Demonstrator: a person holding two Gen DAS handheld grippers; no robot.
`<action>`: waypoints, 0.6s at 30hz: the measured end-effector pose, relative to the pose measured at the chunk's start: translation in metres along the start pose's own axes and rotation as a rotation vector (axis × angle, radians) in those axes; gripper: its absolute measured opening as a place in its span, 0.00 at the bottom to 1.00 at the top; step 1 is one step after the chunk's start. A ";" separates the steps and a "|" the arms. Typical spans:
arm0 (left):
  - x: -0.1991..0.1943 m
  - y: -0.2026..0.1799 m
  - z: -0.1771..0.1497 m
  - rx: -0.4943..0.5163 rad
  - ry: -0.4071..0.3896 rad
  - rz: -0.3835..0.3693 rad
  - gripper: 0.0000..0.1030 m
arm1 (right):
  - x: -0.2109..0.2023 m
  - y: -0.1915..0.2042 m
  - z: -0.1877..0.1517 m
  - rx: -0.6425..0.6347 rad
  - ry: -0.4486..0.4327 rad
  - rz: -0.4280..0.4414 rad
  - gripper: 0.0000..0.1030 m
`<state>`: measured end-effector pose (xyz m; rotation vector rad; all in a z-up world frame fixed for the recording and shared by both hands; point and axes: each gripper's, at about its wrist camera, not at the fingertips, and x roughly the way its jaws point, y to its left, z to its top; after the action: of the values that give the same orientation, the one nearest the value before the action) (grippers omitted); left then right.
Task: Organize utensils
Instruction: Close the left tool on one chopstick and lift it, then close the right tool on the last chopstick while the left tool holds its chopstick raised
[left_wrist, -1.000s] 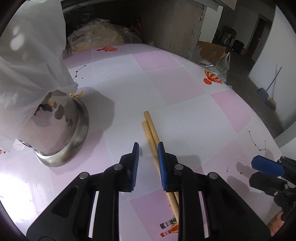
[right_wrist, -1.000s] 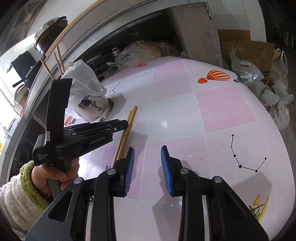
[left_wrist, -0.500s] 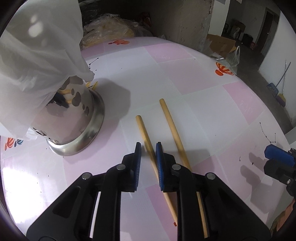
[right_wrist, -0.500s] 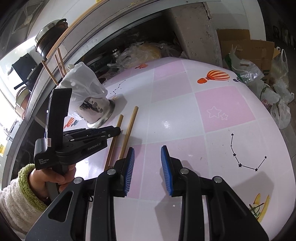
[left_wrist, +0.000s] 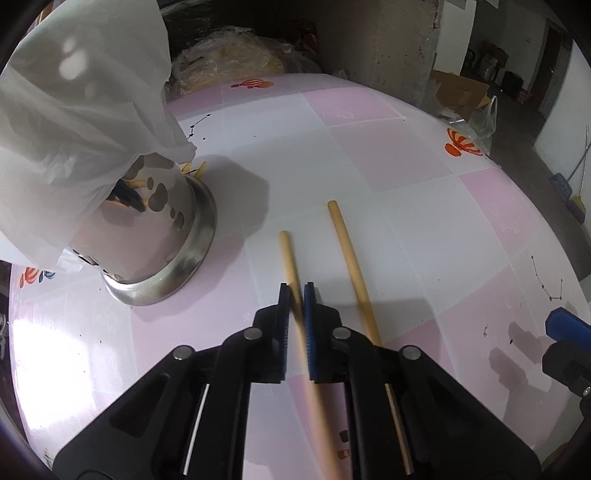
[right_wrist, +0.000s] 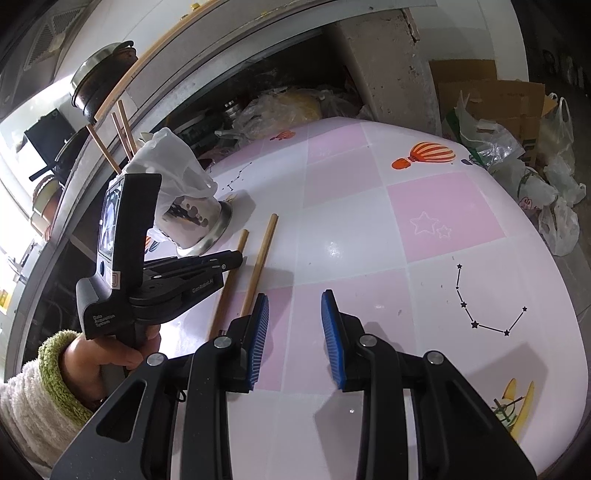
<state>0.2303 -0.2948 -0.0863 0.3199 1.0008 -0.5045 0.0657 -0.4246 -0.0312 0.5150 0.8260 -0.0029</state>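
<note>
Two wooden chopsticks lie on the pink-and-white checked surface (left_wrist: 388, 155), side by side but apart, their far ends pointing toward the metal utensil holder (left_wrist: 162, 254). The left chopstick (left_wrist: 288, 258) runs between the blue pads of the left tongs (left_wrist: 295, 291), which have just been closing and now stand clamped on it; its near part passes between the black arms and looks blurred. The right chopstick (left_wrist: 347, 243) lies just beside the tongs on their right, untouched, its near part hidden under the black frame.

The utensil holder stands to the left of the chopsticks, its shiny wall pierced with holes and its base flared. A white plastic bag (left_wrist: 74, 110) is draped over its top, and in the right wrist view a few more chopsticks (right_wrist: 118, 136) stick up out of the bag.

The right tongs (right_wrist: 295, 306) hang over a pink square nearer the viewer, pads apart with nothing between them. A hand (right_wrist: 107, 354) in a fleecy white sleeve with a green cuff (right_wrist: 59, 365) grips the handle of the left tongs. Plastic bags (right_wrist: 524, 181) and cardboard boxes (right_wrist: 491, 92) sit beyond the surface's far right edge.
</note>
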 end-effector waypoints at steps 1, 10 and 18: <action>0.000 0.000 0.000 -0.001 0.000 0.000 0.05 | -0.002 0.000 0.000 -0.001 -0.003 -0.001 0.29; -0.036 0.020 0.002 -0.060 -0.089 -0.075 0.05 | -0.011 -0.005 0.002 0.013 -0.020 -0.017 0.29; -0.116 0.064 -0.015 -0.161 -0.273 -0.130 0.05 | -0.002 0.006 0.015 -0.012 0.002 0.035 0.34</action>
<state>0.2033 -0.2042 0.0082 0.0393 0.7931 -0.5653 0.0765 -0.4266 -0.0191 0.5183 0.8189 0.0343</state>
